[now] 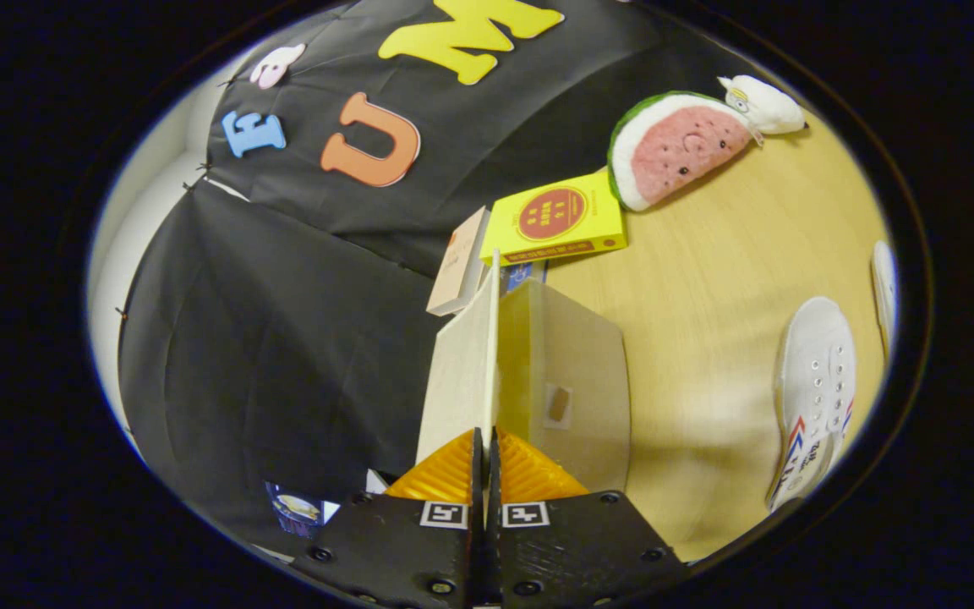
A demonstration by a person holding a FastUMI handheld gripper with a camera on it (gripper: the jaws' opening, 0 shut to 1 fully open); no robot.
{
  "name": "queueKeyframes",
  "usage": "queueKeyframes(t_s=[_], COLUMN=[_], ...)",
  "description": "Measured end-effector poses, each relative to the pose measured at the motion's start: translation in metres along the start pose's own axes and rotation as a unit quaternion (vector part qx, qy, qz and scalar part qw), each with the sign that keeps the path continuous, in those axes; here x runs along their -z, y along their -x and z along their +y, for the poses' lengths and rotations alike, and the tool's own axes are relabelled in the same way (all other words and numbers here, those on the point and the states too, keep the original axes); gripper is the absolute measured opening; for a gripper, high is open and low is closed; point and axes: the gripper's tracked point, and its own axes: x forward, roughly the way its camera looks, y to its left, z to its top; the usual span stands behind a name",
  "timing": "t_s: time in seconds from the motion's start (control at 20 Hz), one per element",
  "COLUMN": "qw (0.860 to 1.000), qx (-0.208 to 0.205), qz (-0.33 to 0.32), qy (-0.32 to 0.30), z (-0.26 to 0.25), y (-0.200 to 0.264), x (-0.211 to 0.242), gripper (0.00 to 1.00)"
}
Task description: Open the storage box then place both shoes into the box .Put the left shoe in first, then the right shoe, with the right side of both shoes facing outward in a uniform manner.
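Between the fingers (pixel 484 461), the pale box lid (pixel 462 372) stands raised.

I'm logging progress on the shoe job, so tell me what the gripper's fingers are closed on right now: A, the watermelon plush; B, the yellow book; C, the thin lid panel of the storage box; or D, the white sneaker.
C: the gripper has both fingers pinched on the thin lid panel of the storage box, while the white sneaker lies apart on the table.

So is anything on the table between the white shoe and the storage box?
Nothing visible does. The gripper is shut on the box's lid, and bare table lies between the white shoe and the storage box.
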Motion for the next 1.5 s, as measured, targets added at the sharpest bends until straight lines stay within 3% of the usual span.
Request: queueKeyframes(t_s=[0.3, 0.6, 0.85, 1.05, 1.3, 1.45, 1.5], qw=[0.995, 0.982, 0.976, 0.966, 0.952, 0.944, 0.937], qx=[-0.027, -0.041, -0.034, -0.032, -0.024, -0.011, 0.004], qz=[0.004, 0.035, 0.052, 0.042, 0.003, -0.038, -0.059], qy=[0.096, 0.183, 0.209, 0.252, 0.306, 0.327, 0.344], z=[0.112, 0.204, 0.238, 0.252, 0.268, 0.261, 0.253], y=[0.003, -0.052, -0.104, -0.122, -0.116, -0.097, -0.088], x=[-0.002, 0.035, 0.062, 0.067, 0.056, 0.039, 0.028], gripper=[0.00, 0.00, 0.02, 0.15, 0.81, 0.81, 0.87])
